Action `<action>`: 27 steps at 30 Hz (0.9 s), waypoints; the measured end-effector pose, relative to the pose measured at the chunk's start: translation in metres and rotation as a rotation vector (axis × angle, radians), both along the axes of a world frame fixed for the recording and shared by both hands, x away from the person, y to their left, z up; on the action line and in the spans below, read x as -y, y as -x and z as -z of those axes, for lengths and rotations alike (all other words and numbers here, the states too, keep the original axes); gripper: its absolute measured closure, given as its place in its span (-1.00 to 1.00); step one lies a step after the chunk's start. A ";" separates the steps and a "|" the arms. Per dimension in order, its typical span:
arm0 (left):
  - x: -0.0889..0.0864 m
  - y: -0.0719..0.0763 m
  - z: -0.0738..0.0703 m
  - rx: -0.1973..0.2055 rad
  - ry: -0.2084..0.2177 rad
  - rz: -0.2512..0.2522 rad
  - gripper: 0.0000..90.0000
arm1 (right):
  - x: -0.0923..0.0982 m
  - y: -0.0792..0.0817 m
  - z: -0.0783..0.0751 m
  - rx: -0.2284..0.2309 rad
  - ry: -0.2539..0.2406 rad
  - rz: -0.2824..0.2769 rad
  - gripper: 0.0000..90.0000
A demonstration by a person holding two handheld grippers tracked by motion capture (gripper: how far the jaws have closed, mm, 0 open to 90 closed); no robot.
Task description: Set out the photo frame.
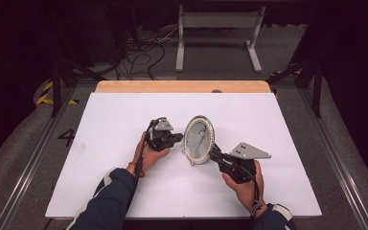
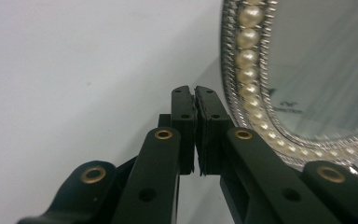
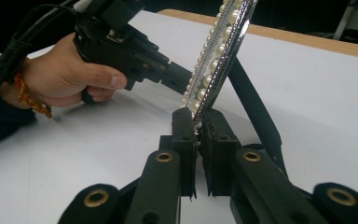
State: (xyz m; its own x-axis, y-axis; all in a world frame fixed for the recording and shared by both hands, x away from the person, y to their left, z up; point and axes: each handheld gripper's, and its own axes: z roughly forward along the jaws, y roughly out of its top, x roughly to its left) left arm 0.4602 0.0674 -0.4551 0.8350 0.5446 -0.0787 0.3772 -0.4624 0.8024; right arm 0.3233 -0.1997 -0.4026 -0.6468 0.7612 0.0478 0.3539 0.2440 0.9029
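Your right tool (image 1: 214,152) grips the lower rim of the oval frame (image 1: 199,140), standing upright mid-bench (image 1: 124,120). Your left tool (image 1: 179,138), closed on nothing, sits just left of its rim.

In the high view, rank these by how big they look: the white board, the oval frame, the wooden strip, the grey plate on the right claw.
1. White board
2. Wooden strip
3. Oval frame
4. Grey plate

The frame stands tilted, so its face looks shortened.
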 end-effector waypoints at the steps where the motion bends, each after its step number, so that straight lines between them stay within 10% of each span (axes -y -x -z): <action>1: 0.000 0.000 0.000 0.000 0.000 0.000 0.93 | 0.000 0.000 0.000 -0.001 -0.001 -0.001 0.88; 27: 0.001 -0.002 0.006 -0.028 -0.036 0.096 0.92 | -0.001 -0.004 -0.001 -0.001 0.031 0.030 0.85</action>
